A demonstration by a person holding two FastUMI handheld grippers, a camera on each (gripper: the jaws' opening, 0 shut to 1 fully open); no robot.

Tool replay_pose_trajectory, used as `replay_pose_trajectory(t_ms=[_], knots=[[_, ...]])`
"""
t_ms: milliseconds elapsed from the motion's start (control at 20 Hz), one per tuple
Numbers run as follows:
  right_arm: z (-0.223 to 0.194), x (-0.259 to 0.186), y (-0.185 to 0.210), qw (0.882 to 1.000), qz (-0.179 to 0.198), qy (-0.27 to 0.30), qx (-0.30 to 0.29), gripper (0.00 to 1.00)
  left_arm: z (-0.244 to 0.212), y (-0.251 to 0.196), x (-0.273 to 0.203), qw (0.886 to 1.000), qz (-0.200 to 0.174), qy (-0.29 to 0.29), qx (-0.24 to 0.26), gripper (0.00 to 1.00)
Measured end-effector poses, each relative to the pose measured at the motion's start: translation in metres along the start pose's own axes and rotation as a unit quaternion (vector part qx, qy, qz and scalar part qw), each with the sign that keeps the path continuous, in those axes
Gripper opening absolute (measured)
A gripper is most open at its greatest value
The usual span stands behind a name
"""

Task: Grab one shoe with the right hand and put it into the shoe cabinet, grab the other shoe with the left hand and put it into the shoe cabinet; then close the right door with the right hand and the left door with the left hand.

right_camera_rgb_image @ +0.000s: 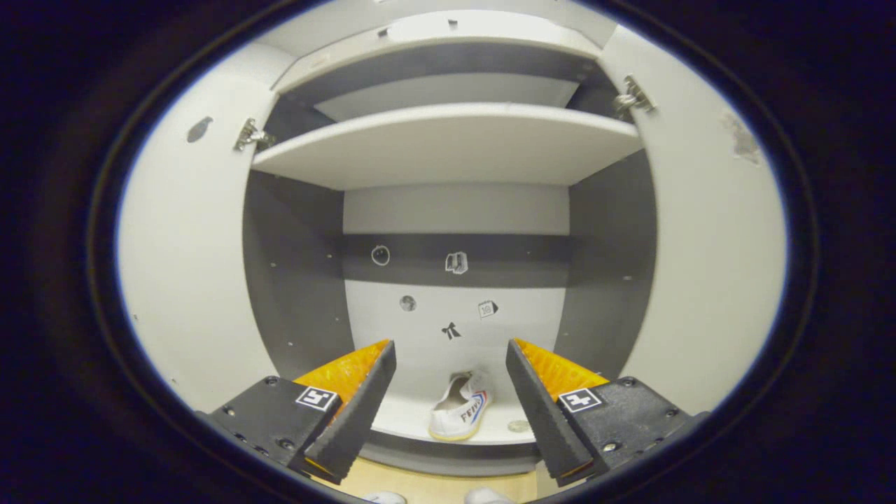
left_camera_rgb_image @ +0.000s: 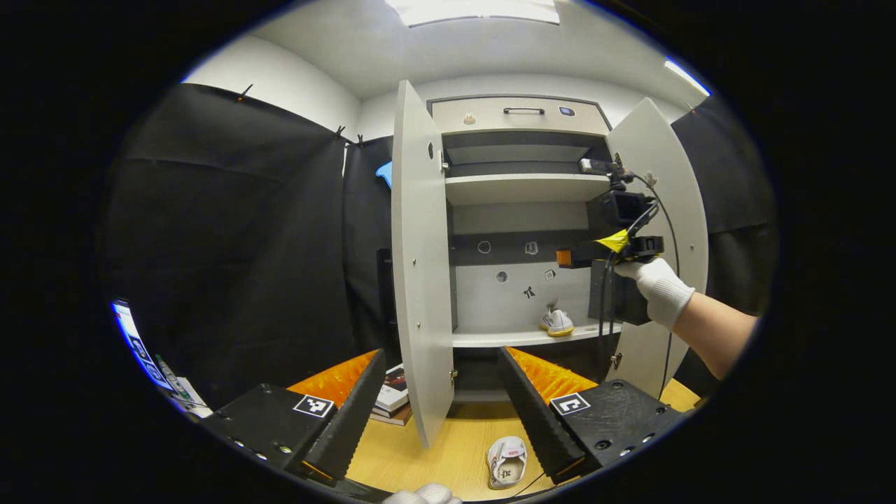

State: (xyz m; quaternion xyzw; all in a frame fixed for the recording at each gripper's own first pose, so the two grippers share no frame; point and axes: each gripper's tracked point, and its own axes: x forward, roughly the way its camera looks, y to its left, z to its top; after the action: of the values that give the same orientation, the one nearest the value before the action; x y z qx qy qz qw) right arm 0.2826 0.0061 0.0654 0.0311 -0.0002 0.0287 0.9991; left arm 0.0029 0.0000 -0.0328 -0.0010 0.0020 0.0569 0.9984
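Note:
The shoe cabinet [left_camera_rgb_image: 521, 189] stands with both doors wide open. One white shoe [left_camera_rgb_image: 557, 323] rests on its lower shelf; in the right gripper view that shoe [right_camera_rgb_image: 460, 409] lies just beyond my open right gripper [right_camera_rgb_image: 451, 399], apart from the fingers. A second white shoe [left_camera_rgb_image: 507, 460] lies on the wooden floor below my open left gripper [left_camera_rgb_image: 442, 413], nothing between its fingers. In the left gripper view the right gripper [left_camera_rgb_image: 602, 255] hovers in front of the cabinet, held by a gloved hand [left_camera_rgb_image: 659, 285].
The left door [left_camera_rgb_image: 420, 266] juts toward me between the left gripper's fingers; the right door [left_camera_rgb_image: 665, 238] swings out behind the gloved hand. Stacked books [left_camera_rgb_image: 393, 402] lie on the floor left of the cabinet. A drawer [left_camera_rgb_image: 518, 114] tops the cabinet.

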Motion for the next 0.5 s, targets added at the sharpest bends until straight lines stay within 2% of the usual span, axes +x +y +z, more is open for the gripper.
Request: replay_pose_trajectory(t_ms=[300,500], knots=[[-0.009,-0.112,-0.022,0.999,-0.009,-0.034,0.009,0.99,0.002,-0.009,-0.002,0.999,-0.041,-0.007,0.004,0.96],[-0.04,-0.175,-0.039,0.999,-0.016,-0.034,0.0,0.99,0.002,-0.017,-0.003,0.998,-0.068,-0.01,0.007,0.96]])
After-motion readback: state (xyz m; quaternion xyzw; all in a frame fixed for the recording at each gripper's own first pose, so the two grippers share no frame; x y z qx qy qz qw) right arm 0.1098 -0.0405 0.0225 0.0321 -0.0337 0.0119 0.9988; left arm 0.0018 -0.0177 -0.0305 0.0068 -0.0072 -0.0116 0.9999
